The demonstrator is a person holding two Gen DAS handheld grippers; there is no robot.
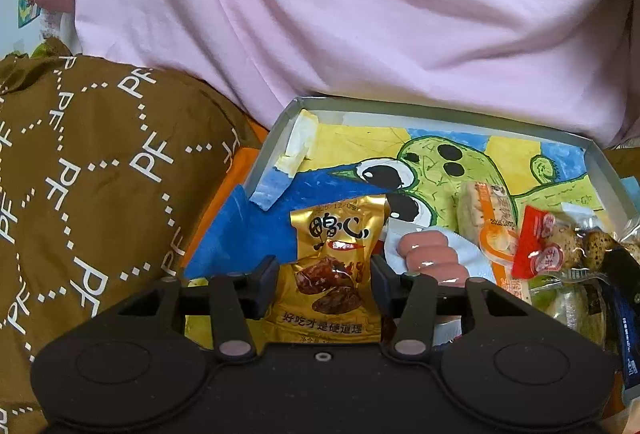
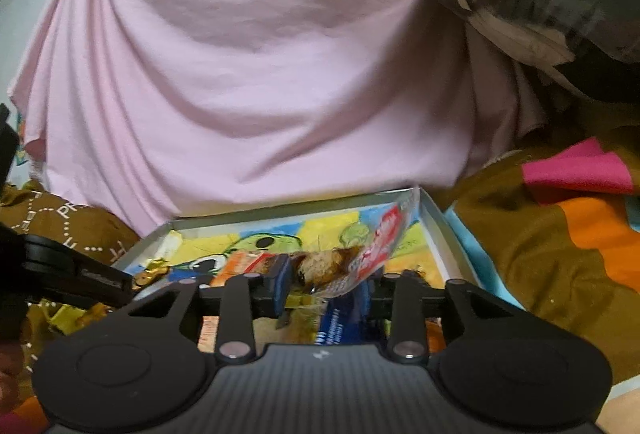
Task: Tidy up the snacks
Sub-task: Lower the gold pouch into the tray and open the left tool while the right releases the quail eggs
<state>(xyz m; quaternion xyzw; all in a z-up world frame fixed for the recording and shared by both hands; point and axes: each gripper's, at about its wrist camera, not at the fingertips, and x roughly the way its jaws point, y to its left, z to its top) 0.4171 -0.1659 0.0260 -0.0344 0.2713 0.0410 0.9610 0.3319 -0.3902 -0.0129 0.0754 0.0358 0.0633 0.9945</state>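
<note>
From the left wrist, the left gripper (image 1: 325, 286) clamps a gold snack packet (image 1: 338, 266) over the box (image 1: 592, 150), bare drawing toward its far rim. From the right wrist, the right gripper (image 2: 326, 288) pinches a clear quail-egg packet (image 2: 352, 254) near the box's right wall.

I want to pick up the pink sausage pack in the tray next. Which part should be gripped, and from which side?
Grip the sausage pack across its narrow width, on the clear white wrapper edge toward the tray's far rim. Come from above: the gold snack packet lies close on one side and the orange bar on the other, so a low sideways approach would likely push them.
</note>
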